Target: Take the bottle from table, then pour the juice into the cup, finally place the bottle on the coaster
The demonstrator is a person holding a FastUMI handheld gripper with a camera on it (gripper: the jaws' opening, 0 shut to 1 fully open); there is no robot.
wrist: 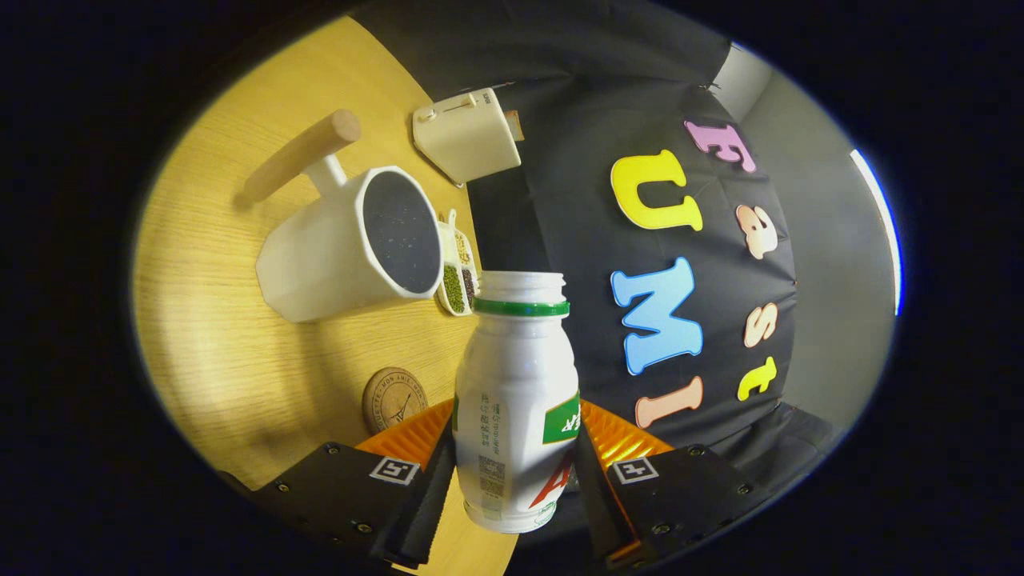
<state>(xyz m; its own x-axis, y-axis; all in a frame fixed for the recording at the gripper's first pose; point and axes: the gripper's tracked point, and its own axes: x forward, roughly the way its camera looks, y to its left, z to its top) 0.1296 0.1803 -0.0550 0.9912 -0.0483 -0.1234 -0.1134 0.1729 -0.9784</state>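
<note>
A small white plastic bottle is held between the two fingers of the gripper, which are closed onto its lower body from either side, so that both pads press on it. The bottle is uncapped: its wide mouth is open, and a green ring is seen around the neck just below the rim. A green and red printed label is wrapped around its rounded, smooth body. What is inside cannot be told through the opaque plastic.

Beyond the fingers, a white cup is seen on the table, its faceted sides plain and matt, with its opening turned toward the bottle's mouth. Its inside looks dark and speckled; whether liquid lies in it cannot be made out. A round wooden handle is joined to the cup by a short white stem.

Just beside the cup's rim, a small white divided dish is placed, with green grains in the nearest compartment and darker and paler grains in the others. Farther back, a cream boxy appliance is set at the table's far edge.

A round cork coaster, stamped with a printed design, lies flat on the pale wood-grain table near the fingers, and is bare.
</note>
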